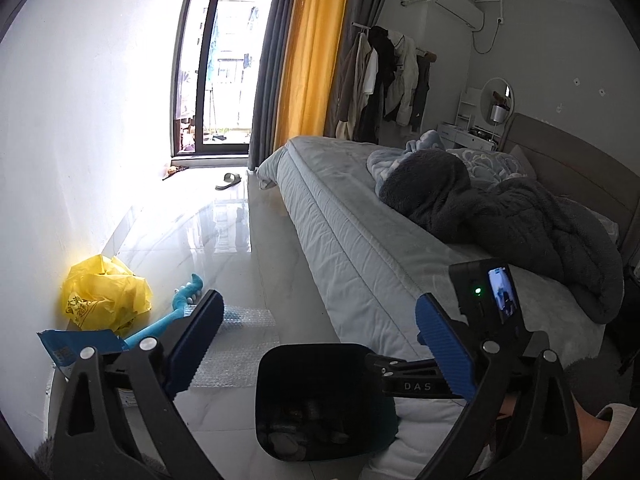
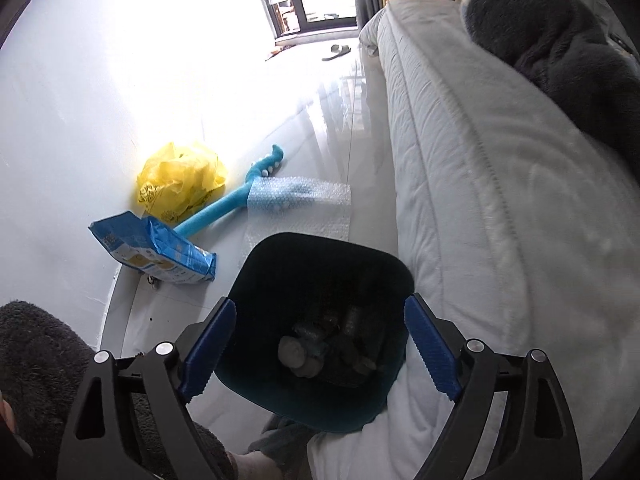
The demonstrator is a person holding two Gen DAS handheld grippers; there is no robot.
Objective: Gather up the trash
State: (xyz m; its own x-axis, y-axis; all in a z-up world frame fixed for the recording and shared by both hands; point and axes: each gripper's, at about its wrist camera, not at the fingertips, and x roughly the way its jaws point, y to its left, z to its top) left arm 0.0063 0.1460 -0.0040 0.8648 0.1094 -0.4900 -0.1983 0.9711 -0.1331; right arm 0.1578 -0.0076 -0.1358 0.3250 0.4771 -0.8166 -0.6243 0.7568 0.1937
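A dark bin [image 2: 320, 264] with several crumpled pieces of trash inside stands on the floor beside the bed; it also shows in the left wrist view [image 1: 316, 360]. My right gripper [image 2: 320, 344] is open and empty right above the bin's mouth. My left gripper [image 1: 320, 332] is open and empty, above and behind the bin. On the floor past the bin lie a sheet of bubble wrap [image 2: 304, 208], a crumpled yellow plastic bag [image 2: 180, 180], a blue snack packet [image 2: 156, 252] and a blue toy guitar [image 2: 236, 204]. In the left wrist view the yellow bag [image 1: 104, 296] lies by the wall.
A bed [image 2: 480, 184] with a white mattress and a dark blanket [image 1: 500, 208] runs along the right. A white wall [image 1: 80, 120] is on the left. A slipper [image 1: 229, 181] lies near the balcony door [image 1: 216, 60]. The glossy tiled floor [image 1: 224, 232] runs between wall and bed.
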